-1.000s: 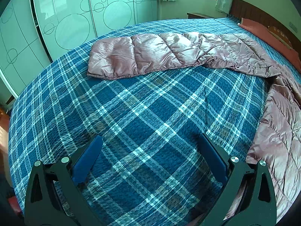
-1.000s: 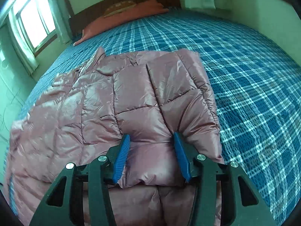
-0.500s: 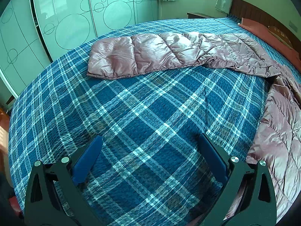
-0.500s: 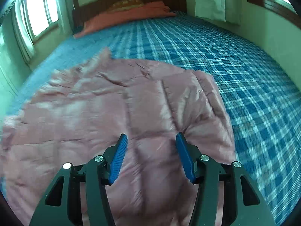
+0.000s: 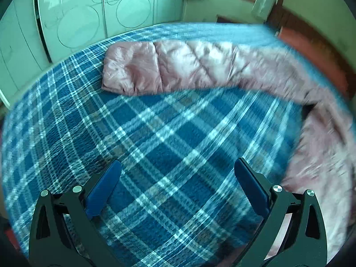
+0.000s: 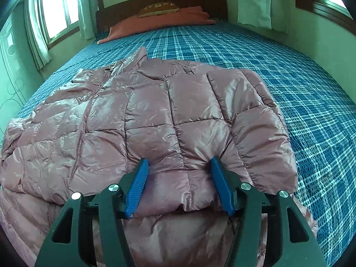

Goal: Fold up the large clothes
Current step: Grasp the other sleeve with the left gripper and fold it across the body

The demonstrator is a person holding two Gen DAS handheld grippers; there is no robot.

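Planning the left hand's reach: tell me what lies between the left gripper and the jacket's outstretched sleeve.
Only bare plaid bedspread separates the left gripper from the sleeve, as the left wrist view shows.

Count, my two views together: one pink quilted jacket [image 6: 155, 120], its one outstretched sleeve [image 5: 169, 66] across the upper middle of my left view. One plaid bedspread [image 6: 300, 102]. Two pillows [image 6: 160, 20], stacked, top centre. Two windows [image 6: 55, 9], upper left and upper right. My tongs: two.
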